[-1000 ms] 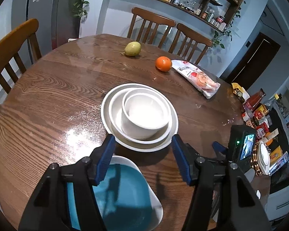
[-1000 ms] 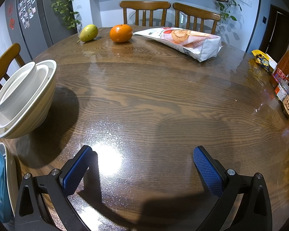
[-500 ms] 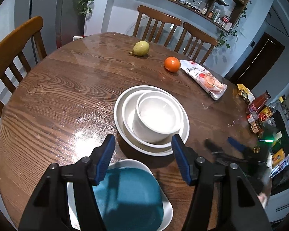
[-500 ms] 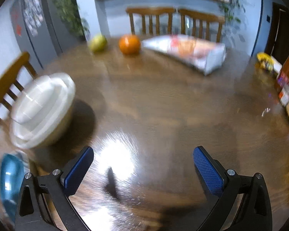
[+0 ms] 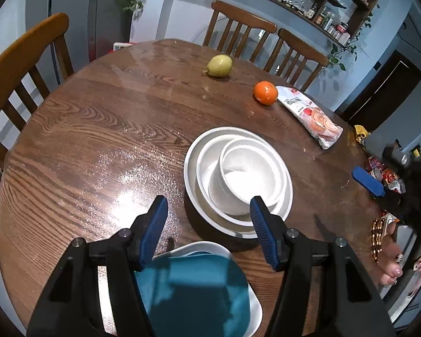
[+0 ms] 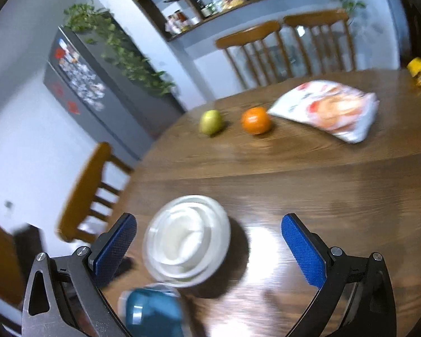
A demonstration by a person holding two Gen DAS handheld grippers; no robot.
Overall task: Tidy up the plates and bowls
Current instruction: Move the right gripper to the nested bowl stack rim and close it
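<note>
Three white bowls (image 5: 238, 174) sit nested, largest at the bottom, near the middle of the round wooden table (image 5: 98, 154). Just in front of them a teal plate (image 5: 193, 289) lies on a white plate (image 5: 254, 311). My left gripper (image 5: 207, 221) hovers open over the gap between plates and bowls, holding nothing. In the blurred right wrist view my right gripper (image 6: 209, 248) is open above the table (image 6: 322, 185), with the bowl stack (image 6: 186, 241) showing below between its fingers and the teal plate (image 6: 151, 311) at the bottom edge. Its blue pad (image 5: 367, 181) shows right of the bowls.
A pear (image 5: 219, 66), an orange (image 5: 265, 92) and a snack bag (image 5: 311, 115) lie at the far side. Wooden chairs (image 5: 19, 64) ring the table. Jars and packets (image 5: 387, 174) crowd the right edge, where a hand (image 5: 393, 264) shows.
My right gripper has risen and rolled, so the bowls now sit under it rather than off to its left. The left gripper drew back a little, showing more of the teal plate.
</note>
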